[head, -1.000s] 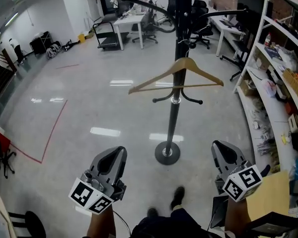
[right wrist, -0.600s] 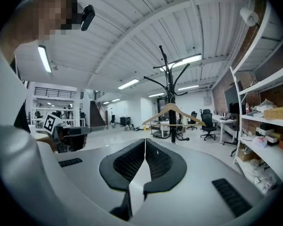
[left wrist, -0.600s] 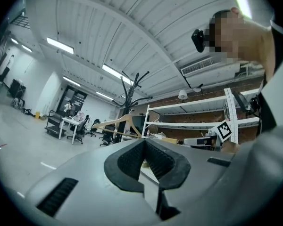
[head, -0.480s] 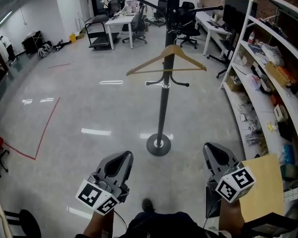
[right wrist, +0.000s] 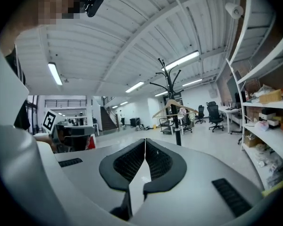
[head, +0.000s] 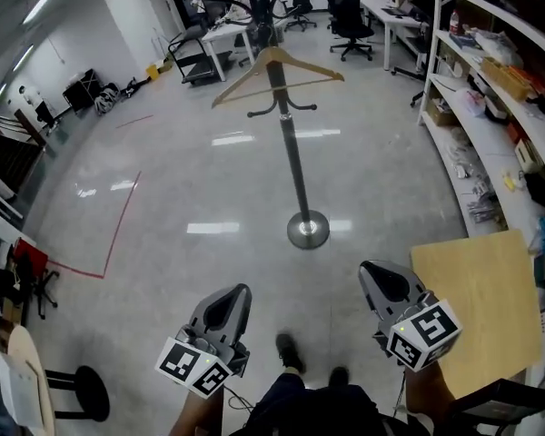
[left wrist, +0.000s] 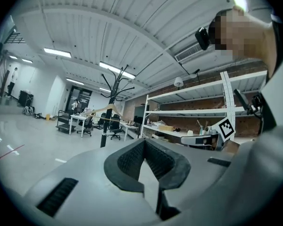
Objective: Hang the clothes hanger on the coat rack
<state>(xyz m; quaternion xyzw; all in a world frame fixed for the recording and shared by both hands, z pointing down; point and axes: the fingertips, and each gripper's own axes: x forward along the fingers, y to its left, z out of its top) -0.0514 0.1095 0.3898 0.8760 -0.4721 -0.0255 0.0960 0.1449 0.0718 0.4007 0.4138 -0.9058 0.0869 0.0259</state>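
A wooden clothes hanger (head: 274, 69) hangs on the black coat rack (head: 293, 166), well ahead of me on the floor. The hanger (left wrist: 104, 110) also shows small in the left gripper view, on the rack (left wrist: 108, 111). In the right gripper view the hanger (right wrist: 174, 108) hangs from the rack (right wrist: 173, 108) too. My left gripper (head: 229, 305) is low and near my body, shut with nothing in it. My right gripper (head: 381, 284) is likewise held low, shut and empty. Both are far from the rack.
The rack's round base (head: 308, 229) stands on the glossy floor. Metal shelving (head: 490, 71) with clutter runs along the right. A light wooden board (head: 481, 289) lies at the right near me. Desks and office chairs (head: 350, 12) stand at the back. Red tape (head: 118, 230) marks the floor.
The rack and hanger have drawn farther away and shifted left in the head view as I step back. Both grippers stay low and shut.
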